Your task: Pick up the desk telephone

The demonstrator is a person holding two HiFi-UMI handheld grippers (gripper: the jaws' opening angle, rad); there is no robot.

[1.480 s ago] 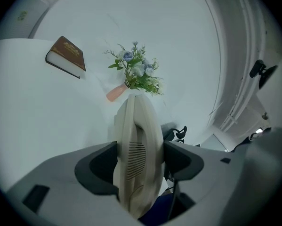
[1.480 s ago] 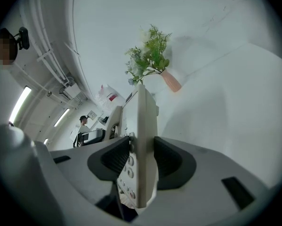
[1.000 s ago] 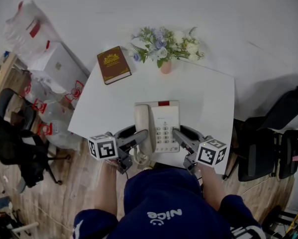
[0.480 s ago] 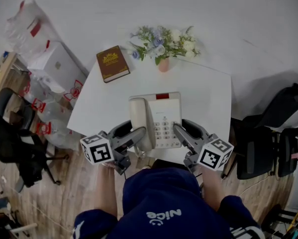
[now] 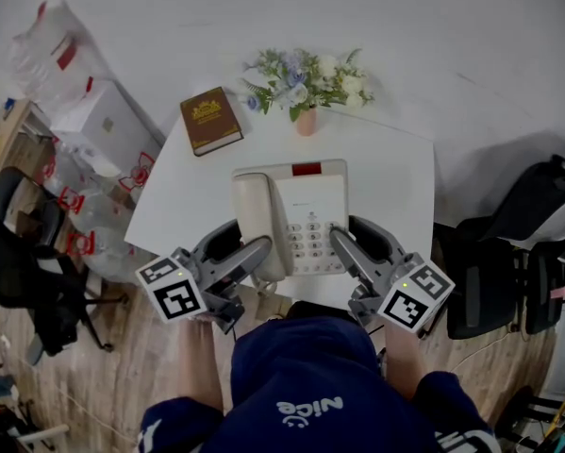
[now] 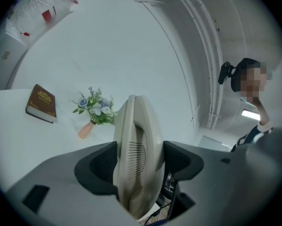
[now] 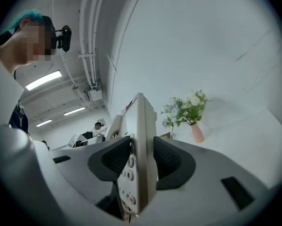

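The desk telephone [image 5: 296,217] is held off the tabletop [image 5: 395,173], above its near edge, by 2 grippers. The fingers of the left gripper [image 6: 140,160] are clamped on its handset side, and those of the right gripper [image 7: 141,157] on its keypad side. A brown book [image 5: 210,121] and a vase of flowers [image 5: 306,88] are set along the far edge.

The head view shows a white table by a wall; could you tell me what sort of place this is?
Probably an office or lab workroom: a desk telephone over a white table, black office chairs beside it, and, in the right gripper view, strip ceiling lights above a person at a desk.
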